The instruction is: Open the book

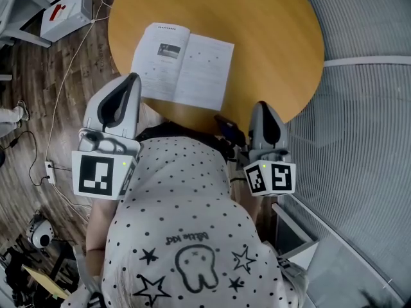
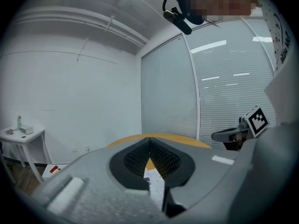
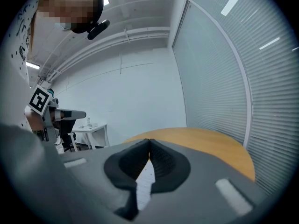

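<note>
Book (image 1: 183, 65) lies open on the round bench (image 1: 270, 37); left tongs (image 1: 133, 77) and right tongs (image 1: 260, 106), both pressed together and empty, hover at its near edge.

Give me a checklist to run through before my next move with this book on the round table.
1. The book lies open, pages up: ok.
2. The book rests wholly on the table: ok.
3. The left gripper has its jaws together with nothing between them: ok.
4. The right gripper has its jaws together with nothing between them: ok.
5. The right gripper is clear of the book: ok.
6. The left gripper is clear of the book: cannot tell; in the head view its tip sits at the book's left edge.
</note>
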### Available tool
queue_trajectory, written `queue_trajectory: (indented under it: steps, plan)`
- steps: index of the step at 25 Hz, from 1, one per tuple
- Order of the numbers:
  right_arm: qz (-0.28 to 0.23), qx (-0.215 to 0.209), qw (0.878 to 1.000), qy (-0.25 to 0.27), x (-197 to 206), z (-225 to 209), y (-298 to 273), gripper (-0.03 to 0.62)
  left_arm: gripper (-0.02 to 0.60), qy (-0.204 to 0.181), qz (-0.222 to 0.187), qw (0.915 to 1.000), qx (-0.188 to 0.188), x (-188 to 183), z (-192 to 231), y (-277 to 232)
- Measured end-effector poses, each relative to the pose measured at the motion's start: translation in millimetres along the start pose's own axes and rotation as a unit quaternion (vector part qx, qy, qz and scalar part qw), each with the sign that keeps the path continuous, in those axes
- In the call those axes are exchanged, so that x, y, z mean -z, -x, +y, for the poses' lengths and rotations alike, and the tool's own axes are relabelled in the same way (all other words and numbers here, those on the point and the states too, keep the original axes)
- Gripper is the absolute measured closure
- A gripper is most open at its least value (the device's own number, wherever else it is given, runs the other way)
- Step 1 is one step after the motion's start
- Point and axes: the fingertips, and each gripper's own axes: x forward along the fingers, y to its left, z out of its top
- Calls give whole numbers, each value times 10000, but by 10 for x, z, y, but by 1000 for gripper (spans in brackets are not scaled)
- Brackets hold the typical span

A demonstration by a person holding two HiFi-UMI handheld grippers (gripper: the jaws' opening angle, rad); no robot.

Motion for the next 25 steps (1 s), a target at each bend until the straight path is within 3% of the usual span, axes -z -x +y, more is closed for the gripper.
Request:
queue_trajectory:
  steps: [11,25]
  plan:
    - [170,-71,9998,9,96,74,-18,589,571,84,33,9999,71,87,-39,-18]
    - [426,-237,9985,234,268,194,-34,589,571,-38,33,9986,531,383,-209,-130]
